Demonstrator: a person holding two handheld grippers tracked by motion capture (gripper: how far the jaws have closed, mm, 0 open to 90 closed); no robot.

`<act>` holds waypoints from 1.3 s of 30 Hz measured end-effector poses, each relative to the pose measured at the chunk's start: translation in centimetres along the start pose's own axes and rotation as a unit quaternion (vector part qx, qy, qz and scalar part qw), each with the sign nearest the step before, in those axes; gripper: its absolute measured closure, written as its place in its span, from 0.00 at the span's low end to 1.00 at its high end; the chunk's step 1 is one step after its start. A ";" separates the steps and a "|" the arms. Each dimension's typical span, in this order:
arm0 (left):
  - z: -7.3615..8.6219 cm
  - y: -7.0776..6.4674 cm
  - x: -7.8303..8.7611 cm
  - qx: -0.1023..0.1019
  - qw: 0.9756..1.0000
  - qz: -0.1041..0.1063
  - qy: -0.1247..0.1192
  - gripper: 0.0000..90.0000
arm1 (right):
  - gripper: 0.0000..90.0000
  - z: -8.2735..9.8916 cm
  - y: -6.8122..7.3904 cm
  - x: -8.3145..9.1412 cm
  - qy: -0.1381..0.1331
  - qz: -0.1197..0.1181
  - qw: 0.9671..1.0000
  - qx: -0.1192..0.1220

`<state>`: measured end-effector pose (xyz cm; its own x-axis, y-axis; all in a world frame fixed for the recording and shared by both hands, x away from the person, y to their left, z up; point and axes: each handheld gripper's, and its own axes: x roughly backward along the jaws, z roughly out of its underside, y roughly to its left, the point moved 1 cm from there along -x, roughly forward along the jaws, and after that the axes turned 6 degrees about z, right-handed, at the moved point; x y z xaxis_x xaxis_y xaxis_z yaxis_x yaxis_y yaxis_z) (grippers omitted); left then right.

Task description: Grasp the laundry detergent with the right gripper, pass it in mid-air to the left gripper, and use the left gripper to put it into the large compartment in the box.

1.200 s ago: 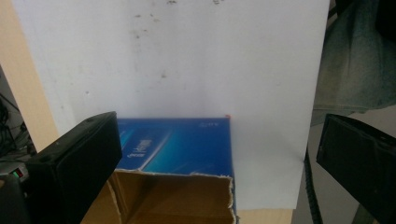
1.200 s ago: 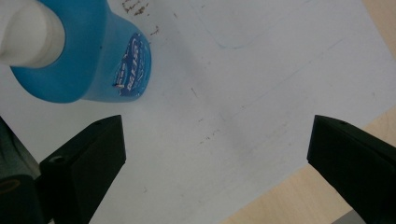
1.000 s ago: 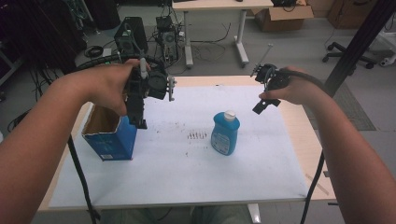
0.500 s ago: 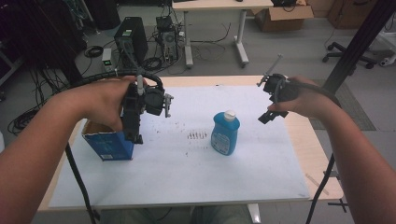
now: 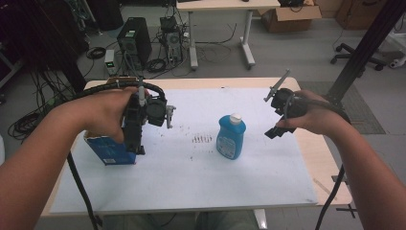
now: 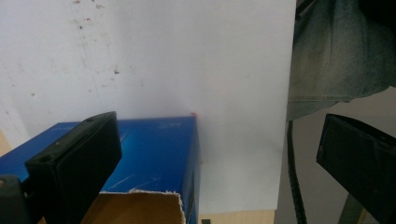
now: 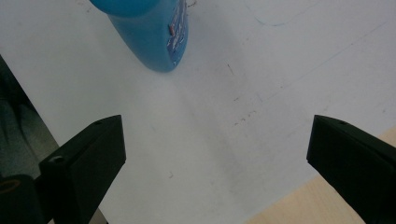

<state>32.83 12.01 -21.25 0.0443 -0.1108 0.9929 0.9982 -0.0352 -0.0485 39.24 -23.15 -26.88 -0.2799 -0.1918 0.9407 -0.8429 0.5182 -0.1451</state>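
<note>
A blue cardboard box with a torn-open top stands on the white sheet at the left. My left gripper hangs right above its right end, pointing down, jaws wide open. In the left gripper view the box lies below and between the jaws, nearer the left one. A blue bottle with a white cap stands upright near the middle. My right gripper hovers to the bottle's right, open and holding nothing. In the right gripper view the bottle sits at the top left, beyond the jaws.
A white sheet covers most of the wooden table. Dark specks mark the sheet between box and bottle. Behind the table are a computer tower, cables and another desk. A black pole rises at the right.
My left gripper has drifted right and lower along the box's right end. My right hand has moved slightly right and down, staying beside the bottle.
</note>
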 end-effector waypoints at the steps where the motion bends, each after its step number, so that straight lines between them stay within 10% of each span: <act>1: 0.0 0.0 -0.2 0.000 1.000 -0.001 0.002 0.01 | 0.05 0.2 0.3 -0.3 -0.003 -0.003 1.000 0.001; 39: -0.3 0.1 -1.4 -0.001 1.000 0.004 0.010 0.01 | 0.05 3.5 4.4 -7.4 -0.064 -0.043 0.997 -0.012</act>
<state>32.86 11.85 -22.67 0.0515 -0.1301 0.9902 0.9978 -0.0353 -0.0565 35.98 -22.33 -35.50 -0.2653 -0.3406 0.9020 -0.8551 0.5154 -0.0569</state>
